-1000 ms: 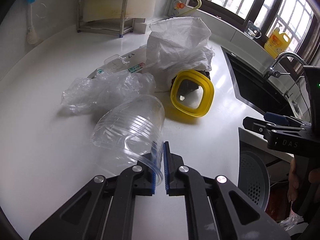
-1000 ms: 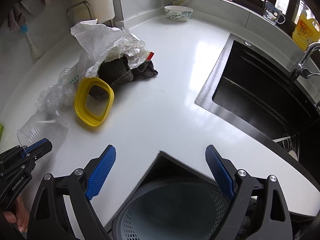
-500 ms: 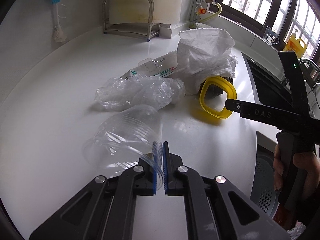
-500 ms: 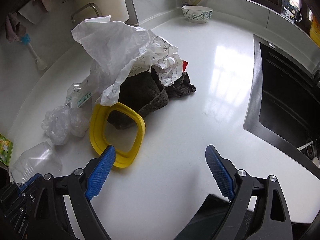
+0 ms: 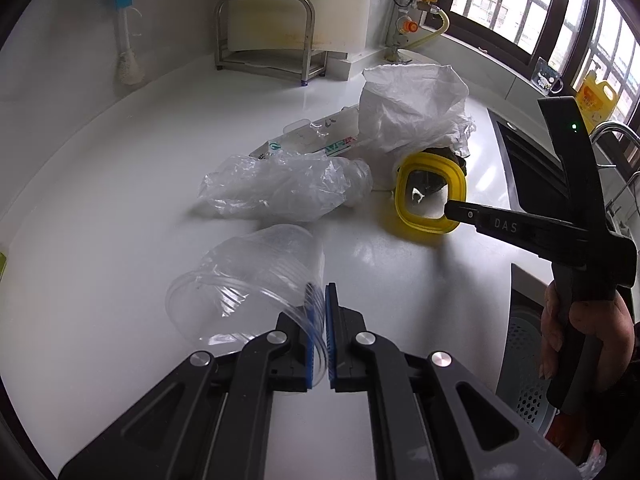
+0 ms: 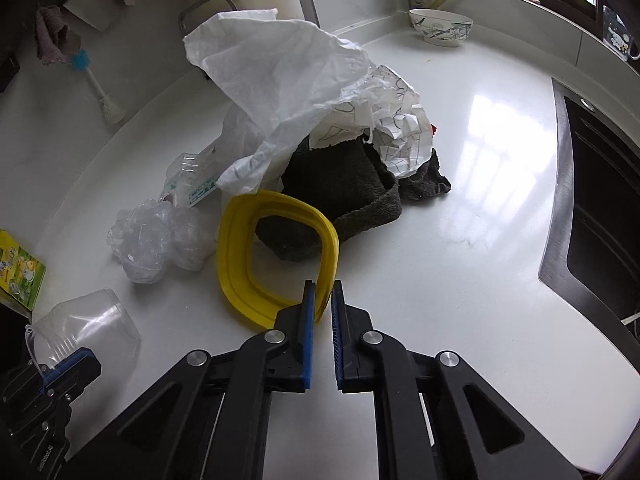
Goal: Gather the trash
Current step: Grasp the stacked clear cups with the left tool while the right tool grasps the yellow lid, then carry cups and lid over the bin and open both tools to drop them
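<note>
Yellow plastic ring (image 6: 236,248) flat on the white tabletop (image 5: 100,180), far edge tucked against a dark cloth (image 6: 340,184). Near edge of the ring caught between the blue pads of the right claw (image 6: 322,300), jaws drawn almost together around the rim, a thin gap left beside one pad. Right hand (image 5: 580,324) wrapped round the black handle behind it.

Left of the ring, near the tabletop's front edge: clear plastic cup (image 5: 248,272) on its side, mouth toward the camera. Rim pinched by the left claw (image 5: 323,292), pads pressed tight with only the thin cup wall between them.

Between the cup and the ring, a little farther back: crumpled clear film (image 5: 280,192), loose on the tabletop, close to the cup; contact between the two impossible to judge. Behind the film, a flat clear blister pack (image 5: 312,140) with green and red print, one end slid under a white plastic bag (image 5: 408,108).

Directly behind the ring: the bag heaped over the dark cloth, crumpled printed paper (image 6: 400,120) poking out on the right side of the heap.

Right of the ring, well apart: dark sink (image 6: 600,200) set into the tabletop. Far behind the ring, by the wall: patterned bowl (image 6: 440,26). Far left of the ring: green and yellow box (image 6: 20,268). Below the tabletop edge, near the right hand: perforated grey bin (image 5: 528,360).
</note>
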`<state>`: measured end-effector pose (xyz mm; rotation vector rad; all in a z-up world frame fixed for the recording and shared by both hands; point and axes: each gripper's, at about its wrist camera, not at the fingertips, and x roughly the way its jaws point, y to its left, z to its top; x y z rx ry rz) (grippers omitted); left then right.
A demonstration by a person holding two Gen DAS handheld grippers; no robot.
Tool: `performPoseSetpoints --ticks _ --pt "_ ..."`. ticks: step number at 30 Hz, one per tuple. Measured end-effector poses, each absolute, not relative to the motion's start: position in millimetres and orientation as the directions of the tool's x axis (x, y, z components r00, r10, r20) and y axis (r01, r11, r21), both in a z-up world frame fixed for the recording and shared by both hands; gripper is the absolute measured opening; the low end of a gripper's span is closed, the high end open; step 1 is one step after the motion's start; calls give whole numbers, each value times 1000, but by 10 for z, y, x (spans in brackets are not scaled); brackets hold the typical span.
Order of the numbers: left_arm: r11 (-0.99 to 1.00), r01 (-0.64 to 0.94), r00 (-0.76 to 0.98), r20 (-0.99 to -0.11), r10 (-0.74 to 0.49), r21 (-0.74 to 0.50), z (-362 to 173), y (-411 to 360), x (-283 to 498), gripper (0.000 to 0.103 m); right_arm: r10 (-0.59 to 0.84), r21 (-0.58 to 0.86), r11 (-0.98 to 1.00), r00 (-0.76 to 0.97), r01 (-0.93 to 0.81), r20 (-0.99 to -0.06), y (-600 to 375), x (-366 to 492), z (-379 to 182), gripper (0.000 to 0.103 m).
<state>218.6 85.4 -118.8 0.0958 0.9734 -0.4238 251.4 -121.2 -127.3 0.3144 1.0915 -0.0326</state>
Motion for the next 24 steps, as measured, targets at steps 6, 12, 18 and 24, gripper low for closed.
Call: performPoseSetpoints --ticks 6,12,18,24 --pt "921 376 498 -815 -296 -104 -1121 828 2069 6 151 258 952 483 163 -863 -1223 2325 -1151 4" --pt "924 369 508 -811 -290 -99 -1033 752 1884 6 153 255 956 496 145 -855 -1261 2048 -1002 4" --pt "931 355 534 -800 -272 -80 -897 597 1596 6 161 251 961 507 113 -847 -1399 1698 -835 4" --pt "938 340 540 -802 -257 -71 -814 322 1214 6 162 245 964 503 103 -849 -1721 1244 -730 4"
